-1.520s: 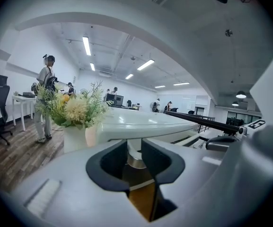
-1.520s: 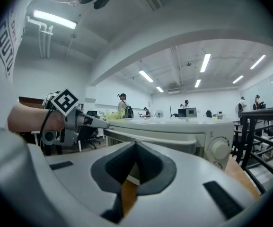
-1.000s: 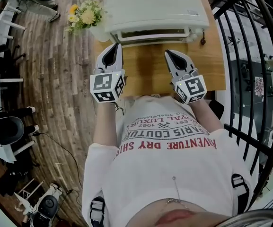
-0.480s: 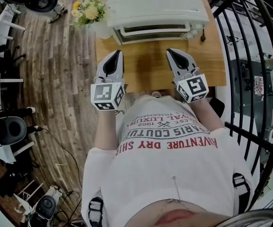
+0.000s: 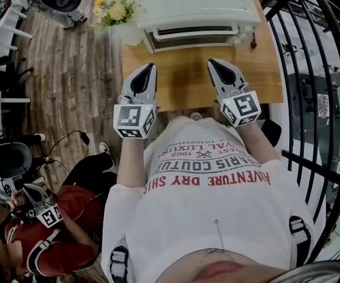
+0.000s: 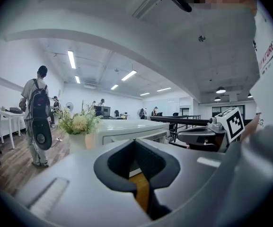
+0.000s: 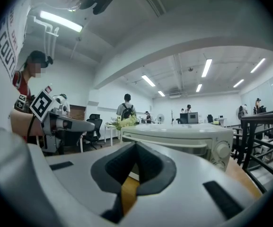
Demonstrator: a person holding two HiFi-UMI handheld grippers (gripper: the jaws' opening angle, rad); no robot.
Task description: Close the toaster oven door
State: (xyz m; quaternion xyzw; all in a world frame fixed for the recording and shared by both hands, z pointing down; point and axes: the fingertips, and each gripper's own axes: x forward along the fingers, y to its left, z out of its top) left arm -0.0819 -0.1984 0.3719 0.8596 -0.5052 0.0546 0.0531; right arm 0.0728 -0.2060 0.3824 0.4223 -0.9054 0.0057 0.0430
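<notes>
The white toaster oven stands at the far end of the wooden table; its door looks closed, with the handle bar across the front. My left gripper hovers over the table's near left part, shut and empty. My right gripper hovers at the near right, also shut with nothing in it. Both point at the oven and stand a short way back from it. The oven shows ahead in the left gripper view, and the oven with its knob in the right gripper view.
A vase of flowers stands at the table's far left corner. A black metal railing runs along the right. A person in red crouches on the floor at lower left with another gripper. Chairs stand at the left.
Both grippers have drawn back a little from the oven front, staying shut. A person in red has come into view at lower left.
</notes>
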